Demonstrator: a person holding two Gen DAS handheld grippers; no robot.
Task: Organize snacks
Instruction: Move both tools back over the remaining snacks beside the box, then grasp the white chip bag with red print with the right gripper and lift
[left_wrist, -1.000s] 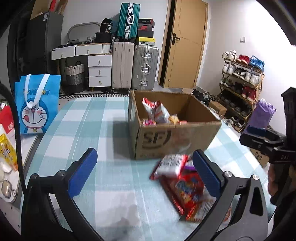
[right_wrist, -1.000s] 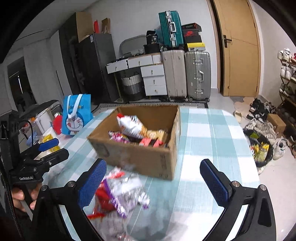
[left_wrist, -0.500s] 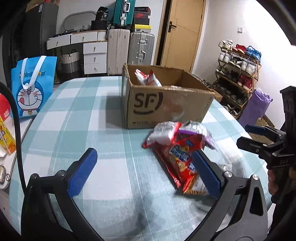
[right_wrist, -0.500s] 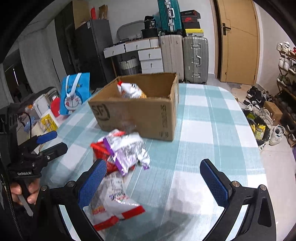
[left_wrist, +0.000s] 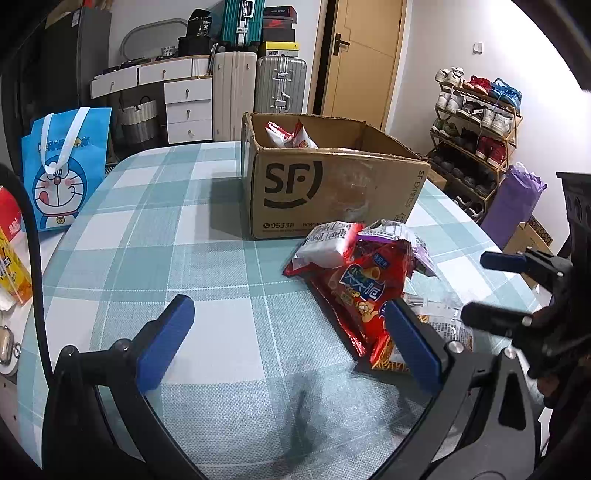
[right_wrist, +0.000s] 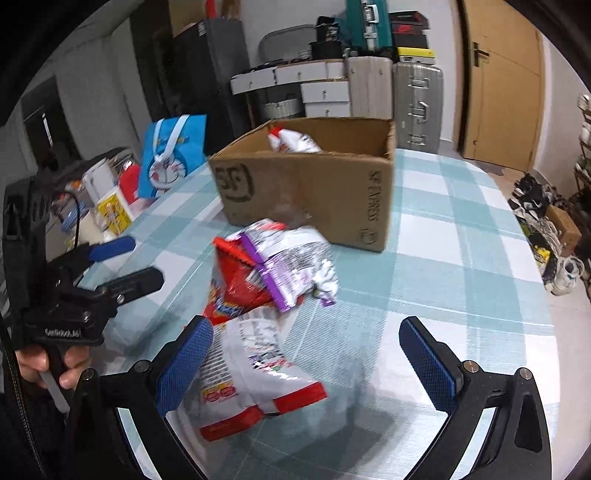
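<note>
Boxed: I count at least one packet in the cardboard box (left_wrist: 332, 184). Outstanding: snack pile (right_wrist: 266, 280) on the counter (left_wrist: 184, 229). Left hand-held gripper (left_wrist: 288, 336) and right hand-held gripper (right_wrist: 306, 358): both released, empty.

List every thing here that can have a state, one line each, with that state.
cardboard box: top open, upright on the table, snack packets inside.
red chip bag: lying flat on the table, outside the box.
purple-and-silver bag: crumpled, resting on the pile.
white-and-red bag: lying flat, nearest the right gripper.
left gripper: open, holding nothing.
right gripper: open, holding nothing.
door: shut.
</note>
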